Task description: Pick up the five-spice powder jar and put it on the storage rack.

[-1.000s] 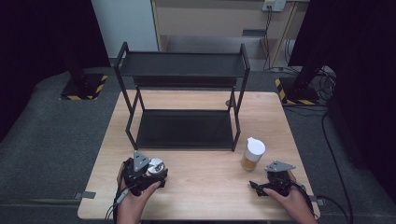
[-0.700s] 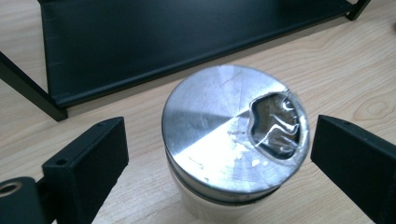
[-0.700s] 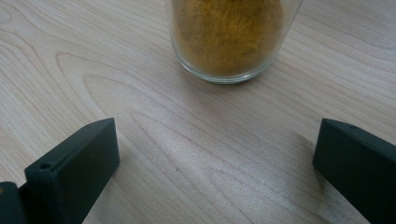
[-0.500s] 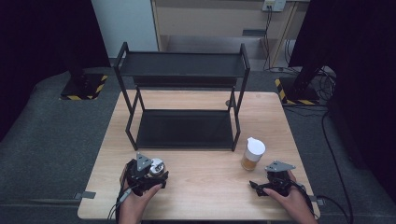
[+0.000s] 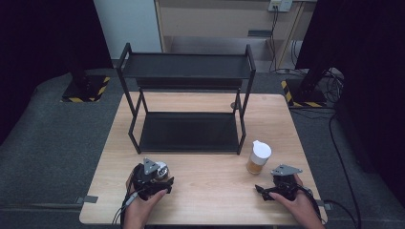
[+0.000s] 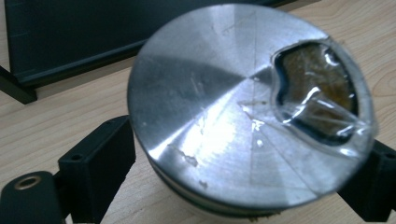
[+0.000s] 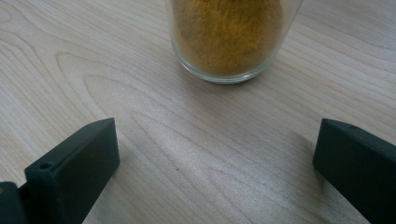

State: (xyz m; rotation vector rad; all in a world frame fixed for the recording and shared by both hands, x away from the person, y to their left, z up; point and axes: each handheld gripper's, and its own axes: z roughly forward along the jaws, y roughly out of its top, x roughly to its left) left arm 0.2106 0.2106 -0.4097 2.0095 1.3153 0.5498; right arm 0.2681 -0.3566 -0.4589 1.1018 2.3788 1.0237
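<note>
Tin (image 6: 247, 107) lid's torn window, glass's (image 7: 233, 37) orange powder

Black 2-tier rack (image 5: 186, 102) at table (image 5: 205, 191) back; cables (image 5: 329, 95) on floor, right.

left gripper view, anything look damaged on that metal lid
Yes: the metal-lidded container between the left gripper jaws has an opening near its rim covered by crinkled clear film, torn-looking and lifting at one edge.

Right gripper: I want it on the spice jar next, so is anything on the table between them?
Nothing visible: bare table runs from the right gripper, jaws apart, to the spice jar.
</note>
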